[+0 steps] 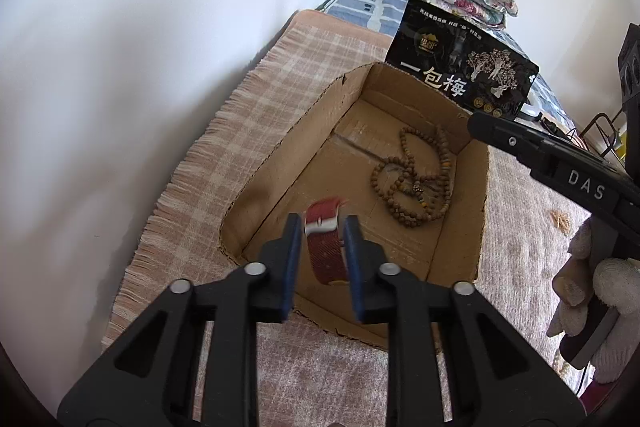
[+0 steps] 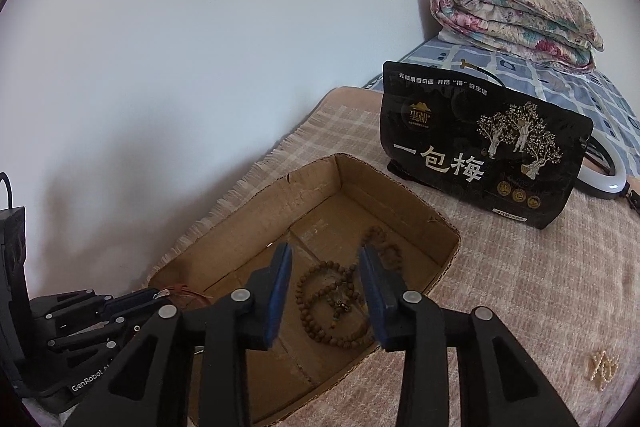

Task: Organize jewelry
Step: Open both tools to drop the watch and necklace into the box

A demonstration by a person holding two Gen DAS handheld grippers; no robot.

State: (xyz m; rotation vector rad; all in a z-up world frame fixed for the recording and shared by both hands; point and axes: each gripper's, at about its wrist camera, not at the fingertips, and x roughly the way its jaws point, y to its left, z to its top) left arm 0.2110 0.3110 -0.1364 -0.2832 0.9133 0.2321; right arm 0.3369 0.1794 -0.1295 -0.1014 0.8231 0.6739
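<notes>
An open cardboard box (image 1: 280,151) sits on a plaid cloth. Inside lies a brown wooden bead necklace (image 1: 416,183), also in the right wrist view (image 2: 332,303). My left gripper (image 1: 322,227) is over the box's near end, its blue pads on either side of a red woven watch strap (image 1: 326,247) with a white buckle; the strap looks blurred and I cannot tell if the pads touch it. My right gripper (image 2: 324,259) is open and empty above the box, over the beads. A small pearl piece (image 2: 602,367) lies on the cloth to the right, outside the box.
A black snack bag (image 2: 480,147) stands behind the box. A folded floral quilt (image 2: 516,19) lies on a blue checked sheet at the back. A white wall runs along the left. A white ring light (image 2: 612,179) lies right of the bag.
</notes>
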